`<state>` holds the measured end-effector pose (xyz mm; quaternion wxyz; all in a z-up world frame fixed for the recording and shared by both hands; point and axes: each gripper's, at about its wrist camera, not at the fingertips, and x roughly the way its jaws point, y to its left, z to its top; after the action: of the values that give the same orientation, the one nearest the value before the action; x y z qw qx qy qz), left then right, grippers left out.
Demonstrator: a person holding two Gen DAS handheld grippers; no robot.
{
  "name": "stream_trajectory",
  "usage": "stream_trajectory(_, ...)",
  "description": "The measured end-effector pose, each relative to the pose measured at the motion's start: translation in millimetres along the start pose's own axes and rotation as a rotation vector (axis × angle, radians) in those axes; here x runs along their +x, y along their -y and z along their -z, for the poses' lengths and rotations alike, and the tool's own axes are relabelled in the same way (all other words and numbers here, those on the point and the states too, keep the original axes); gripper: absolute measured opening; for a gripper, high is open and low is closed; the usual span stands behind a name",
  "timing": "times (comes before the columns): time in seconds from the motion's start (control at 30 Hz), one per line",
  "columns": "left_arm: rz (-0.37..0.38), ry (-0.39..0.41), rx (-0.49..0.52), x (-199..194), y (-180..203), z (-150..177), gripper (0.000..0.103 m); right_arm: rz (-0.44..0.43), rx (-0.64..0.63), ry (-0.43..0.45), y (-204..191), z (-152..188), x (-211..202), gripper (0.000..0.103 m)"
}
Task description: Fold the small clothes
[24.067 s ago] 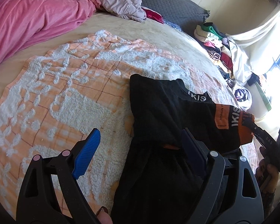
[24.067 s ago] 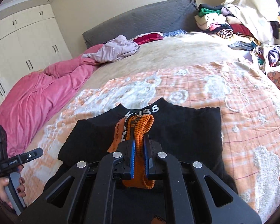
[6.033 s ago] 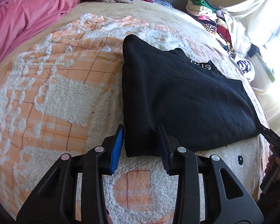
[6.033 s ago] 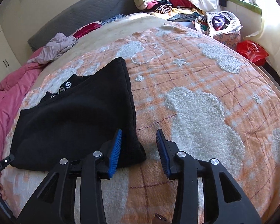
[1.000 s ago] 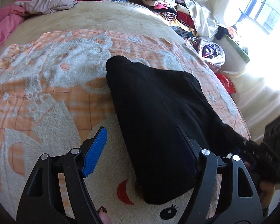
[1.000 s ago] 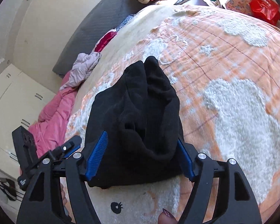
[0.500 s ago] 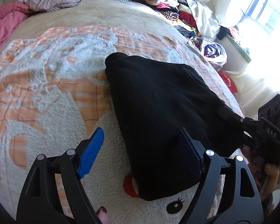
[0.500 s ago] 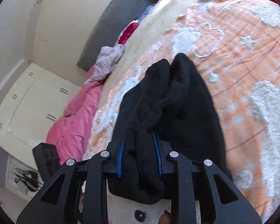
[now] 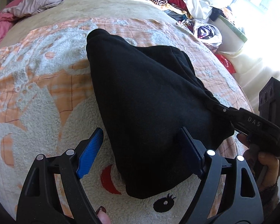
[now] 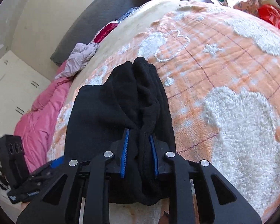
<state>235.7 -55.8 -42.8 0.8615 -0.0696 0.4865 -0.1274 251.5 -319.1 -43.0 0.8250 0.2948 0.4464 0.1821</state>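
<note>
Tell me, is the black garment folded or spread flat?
Folded: the black garment lies as a thick, layered bundle on the blanket, and the right gripper is closing on its bunched edge.

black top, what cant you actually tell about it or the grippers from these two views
- Black top: any print or label, folded inside, both views.
- Left gripper far pad: touching cloth or not, black on black, left wrist view.
- Right gripper: how many layers its closing jaws pinch, bunched cloth, right wrist view.
- Blanket under the top: covered.
</note>
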Motion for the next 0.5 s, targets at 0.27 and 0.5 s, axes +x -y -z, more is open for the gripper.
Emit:
stream_trajectory(0.27, -0.012, 0.009, 0.005, -7.0, -2.5, 1.5, 0.074, -0.033, -0.023, -0.036, -3.5, -4.6, 5.6, 0.049)
stream_trajectory(0.5, -0.039, 0.025, 0.034, -9.0, 2.0, 3.5, 0.074, -0.06, 0.071, 0.028, 9.1, -10.3, 11.8, 0.058)
